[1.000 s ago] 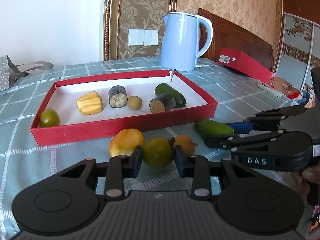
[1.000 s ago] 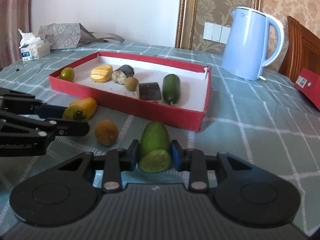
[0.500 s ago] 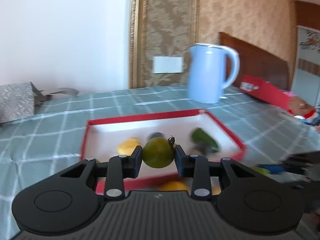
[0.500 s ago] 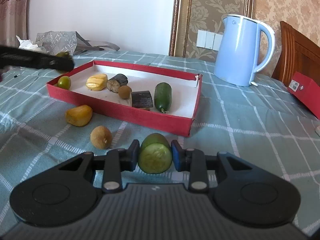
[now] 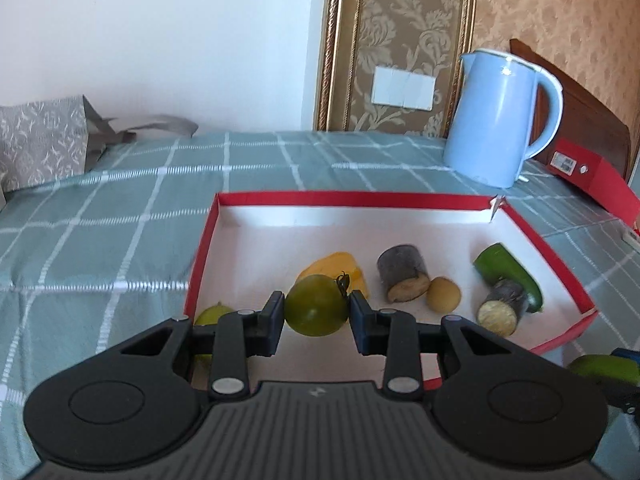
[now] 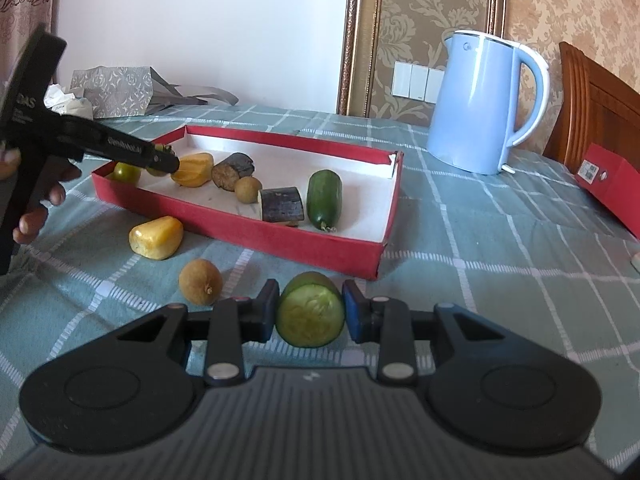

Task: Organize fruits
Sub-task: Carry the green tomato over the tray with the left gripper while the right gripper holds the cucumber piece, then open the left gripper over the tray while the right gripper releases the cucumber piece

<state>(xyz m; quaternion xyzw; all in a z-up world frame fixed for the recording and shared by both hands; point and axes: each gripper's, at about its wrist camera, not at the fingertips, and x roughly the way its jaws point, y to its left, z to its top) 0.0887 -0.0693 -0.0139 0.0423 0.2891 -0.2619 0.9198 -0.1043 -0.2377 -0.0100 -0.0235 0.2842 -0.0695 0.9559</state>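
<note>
The left gripper [image 5: 316, 316] is clamped on a green tomato [image 5: 316, 310], its stem tuft turned toward the right pad, and it hangs above the near left part of the red tray [image 5: 202, 248]. The right gripper [image 6: 310, 312] is closed on a cut cucumber piece [image 6: 311, 313], the pale sliced face toward the camera, held over the checked tablecloth [image 6: 480, 272] just in front of the tray's near wall. On the cloth near that gripper lie a round brown fruit [image 6: 200, 281] and, a little farther to the left, a yellow fruit [image 6: 156, 237], both outside the tray. Inside the tray, seen from the left wrist, a second green tomato [image 5: 212, 315] sits in the near left corner, partly hidden by the gripper's frame; behind the held tomato is a yellow piece [image 5: 334, 270], then a dark eggplant chunk [image 5: 402, 274] touching a small tan fruit [image 5: 443, 300], and to the right another eggplant chunk [image 5: 502, 306] lying against a whole cucumber [image 5: 508, 274]. Beyond the tray's far wall stands a light blue kettle [image 5: 496, 116], with a red box [image 5: 588, 174] to its right. At the far left a patterned grey bag [image 5: 40, 140] rests on the cloth by the wall.
</note>
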